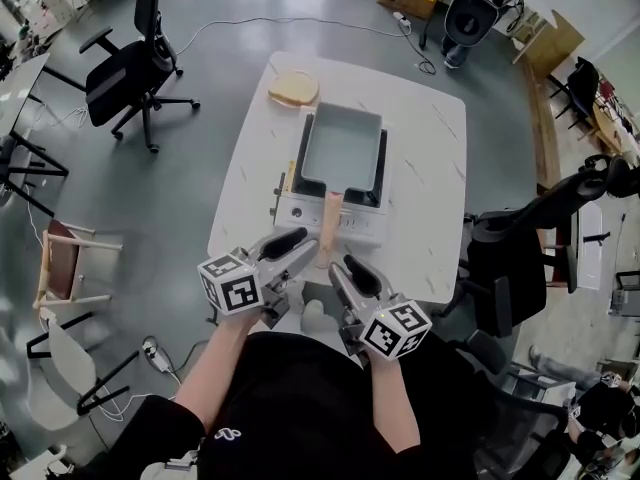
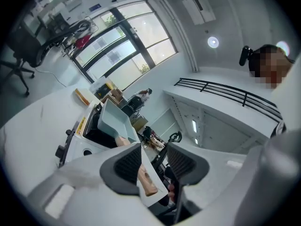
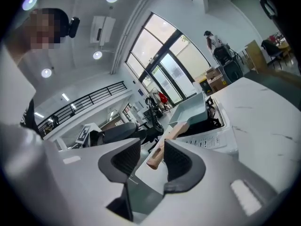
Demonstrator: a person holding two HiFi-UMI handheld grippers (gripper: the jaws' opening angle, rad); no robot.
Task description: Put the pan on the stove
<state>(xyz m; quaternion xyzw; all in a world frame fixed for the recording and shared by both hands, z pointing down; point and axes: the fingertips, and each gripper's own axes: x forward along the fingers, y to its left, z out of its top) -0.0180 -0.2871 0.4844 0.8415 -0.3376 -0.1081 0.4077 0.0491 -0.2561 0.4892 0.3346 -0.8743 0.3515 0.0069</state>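
Pale blue square pan (image 1: 342,148) sits on the white stove (image 1: 300,213).
Left gripper (image 1: 295,250) and right gripper (image 1: 345,273) flank its wooden handle (image 1: 328,230), jaws apart.

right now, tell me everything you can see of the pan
The pan is rectangular and pale grey-blue, with raised walls, and it looks empty. It sits level on the white tabletop stove, the only thing seen touching it. Its light, wooden-looking handle sticks out over the stove's front panel towards the person.
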